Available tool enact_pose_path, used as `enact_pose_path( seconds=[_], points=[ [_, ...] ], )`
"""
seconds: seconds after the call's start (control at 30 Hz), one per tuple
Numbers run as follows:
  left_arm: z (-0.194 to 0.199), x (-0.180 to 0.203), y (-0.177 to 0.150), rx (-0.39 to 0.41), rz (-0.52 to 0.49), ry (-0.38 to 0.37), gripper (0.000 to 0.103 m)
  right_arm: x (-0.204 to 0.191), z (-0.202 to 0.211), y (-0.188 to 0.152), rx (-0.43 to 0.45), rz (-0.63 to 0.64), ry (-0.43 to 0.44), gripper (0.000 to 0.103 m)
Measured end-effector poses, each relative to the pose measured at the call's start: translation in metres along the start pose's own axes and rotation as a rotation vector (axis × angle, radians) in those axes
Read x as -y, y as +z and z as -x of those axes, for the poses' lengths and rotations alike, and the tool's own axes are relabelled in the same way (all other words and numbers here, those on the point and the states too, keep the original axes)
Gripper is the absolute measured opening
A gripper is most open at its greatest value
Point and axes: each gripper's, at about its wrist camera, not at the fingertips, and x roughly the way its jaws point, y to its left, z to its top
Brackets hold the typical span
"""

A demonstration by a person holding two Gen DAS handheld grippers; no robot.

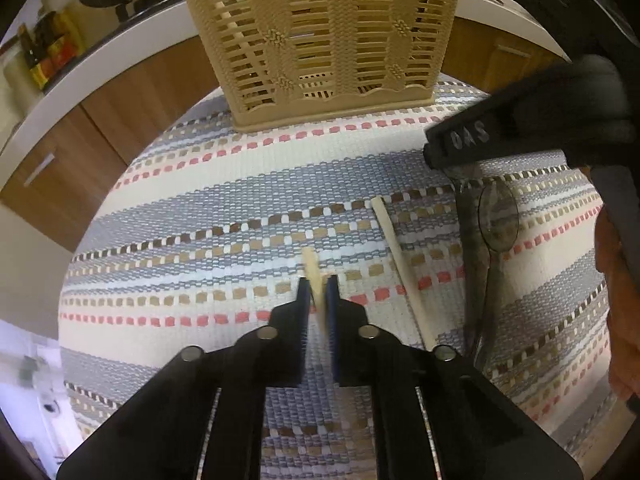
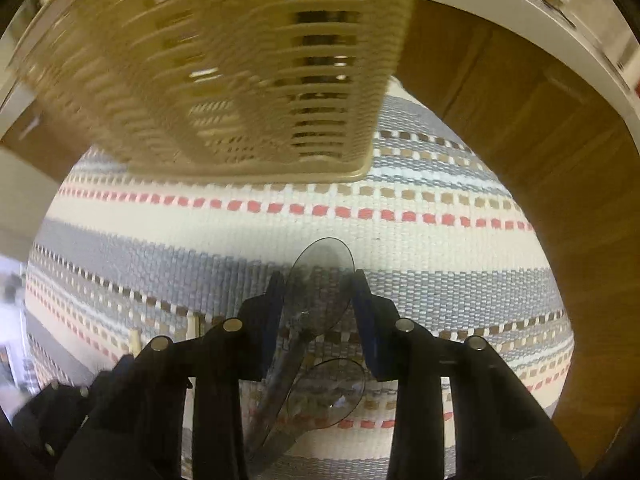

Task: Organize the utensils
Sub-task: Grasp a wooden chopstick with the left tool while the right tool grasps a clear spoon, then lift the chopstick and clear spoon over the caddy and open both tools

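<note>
**Operator:** Going from the left. My left gripper (image 1: 319,292) is clamped on a pale chopstick (image 1: 314,280); the blue pads (image 1: 306,312) press it from both sides, and its tip pokes out past them toward the basket (image 1: 320,40). The stick's long axis runs roughly along the fingers, away from me. The beige slatted basket stands straight ahead on the striped woven mat (image 1: 200,208), well apart from the tips.

**Second:** And the other stick?

**Operator:** A second chopstick (image 1: 402,272) lies flat on the mat just right of my left gripper, slanting from upper left to lower right. The left hand is the nearer one for it, I judge.

**Second:** Right side?

**Operator:** The right gripper (image 2: 318,300) has its jaws drawn in around the bowl of a clear smoky plastic spoon (image 2: 320,280). The bowl points toward the basket (image 2: 240,80), the handle runs back under the gripper. The pads sit at the bowl's edges, so I read it as gripped.

**Second:** What can't you make out?

**Operator:** A second clear spoon (image 2: 324,392) lies lower down, overlapping the first handle; I cannot tell whether they touch. The basket's top is cut off in both views and blurred in the right one, so I cannot tell its compartments or contents. The held chopstick's rear end is hidden between the fingers.
</note>
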Motion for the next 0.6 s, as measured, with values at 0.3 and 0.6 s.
enact_pose_path(
  seconds=[0.3, 0.6],
  points=[
    [-0.005, -0.063, 0.004, -0.032, 0.104, -0.2, 0.004, -0.004, 0.001, -0.012, -0.024, 0.099, 0.086, 0.031],
    [0.001, -0.088, 0.007, -0.083, 0.176, -0.32, 0.006, 0.001, 0.003, -0.016, -0.004, 0.13, 0.109, 0.031]
  ],
)
